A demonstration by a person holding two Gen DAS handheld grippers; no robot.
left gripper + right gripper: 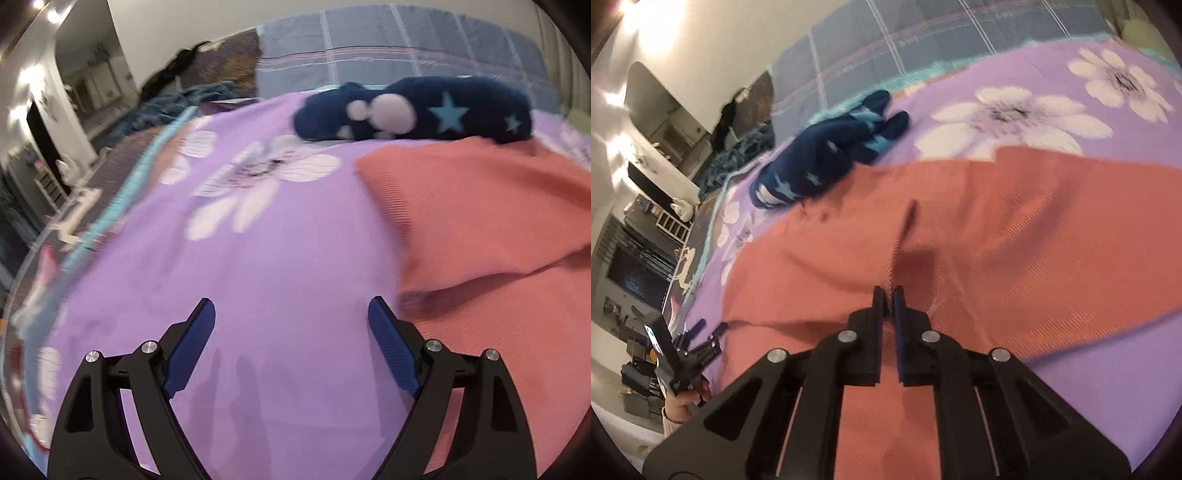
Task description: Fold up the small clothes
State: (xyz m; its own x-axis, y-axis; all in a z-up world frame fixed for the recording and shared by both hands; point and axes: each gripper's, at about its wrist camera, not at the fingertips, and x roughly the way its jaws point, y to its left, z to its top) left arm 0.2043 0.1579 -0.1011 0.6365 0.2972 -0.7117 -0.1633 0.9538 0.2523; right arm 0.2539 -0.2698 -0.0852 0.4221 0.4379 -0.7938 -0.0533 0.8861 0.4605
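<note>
A salmon ribbed garment (480,221) lies spread on the purple flowered bedsheet (258,266), with one layer folded over another. My left gripper (291,310) hovers open over bare sheet just left of the garment's edge, nothing between its blue pads. In the right wrist view, my right gripper (888,295) sits on the salmon garment (997,221), its jaws nearly together and pinching a raised ridge of the cloth. The left gripper (701,332) shows there at the garment's left edge, held by a hand (681,404).
A navy garment with pale stars (424,107) (820,158) lies bunched beyond the salmon one. Behind it is a grey-blue plaid blanket (369,44). A dark blue crumpled cloth (177,103) sits at the bed's far left. The bed's edge and room furniture (639,277) lie left.
</note>
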